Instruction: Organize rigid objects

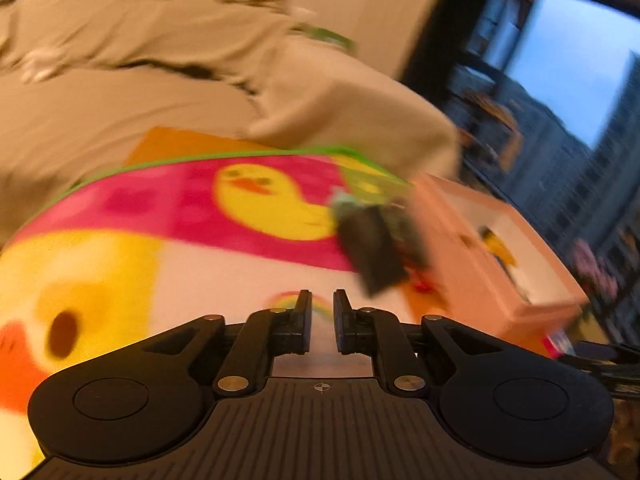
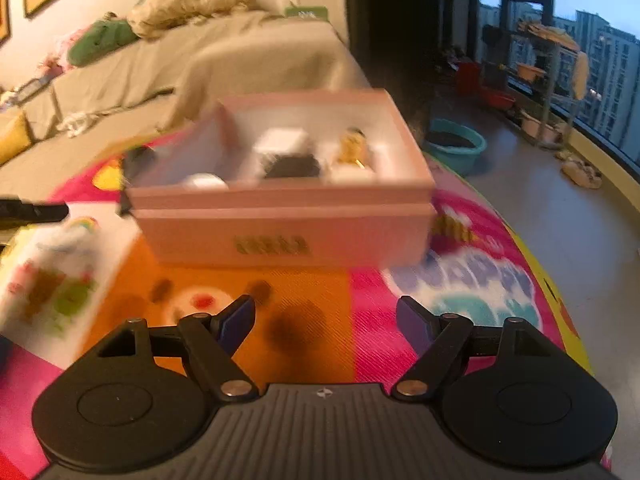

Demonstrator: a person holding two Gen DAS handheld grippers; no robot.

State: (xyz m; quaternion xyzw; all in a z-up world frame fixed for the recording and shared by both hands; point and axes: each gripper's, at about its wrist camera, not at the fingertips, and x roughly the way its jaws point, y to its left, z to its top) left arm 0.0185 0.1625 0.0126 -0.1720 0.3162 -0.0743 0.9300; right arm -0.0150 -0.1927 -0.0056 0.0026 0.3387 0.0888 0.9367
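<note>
A pink box (image 2: 280, 232) stands on the colourful cartoon mat (image 2: 360, 320). Inside it I see a white object (image 2: 280, 142), a black object (image 2: 294, 168), a small golden figure (image 2: 352, 146) and a white round thing (image 2: 204, 180). My right gripper (image 2: 326, 320) is open and empty, just in front of the box. In the left wrist view the box (image 1: 492, 256) is to the right, with a dark blurred object (image 1: 372, 248) beside it on the mat (image 1: 160, 208). My left gripper (image 1: 322, 312) has its jaws nearly together with nothing between them. Both views are motion-blurred.
A beige sofa (image 2: 200, 64) with cushions lies behind the mat. A teal basin (image 2: 456, 146) stands on the floor to the right of the box. A rack with pots (image 2: 544, 72) stands by the large window. The left gripper's tip (image 2: 36, 212) shows at the right view's left edge.
</note>
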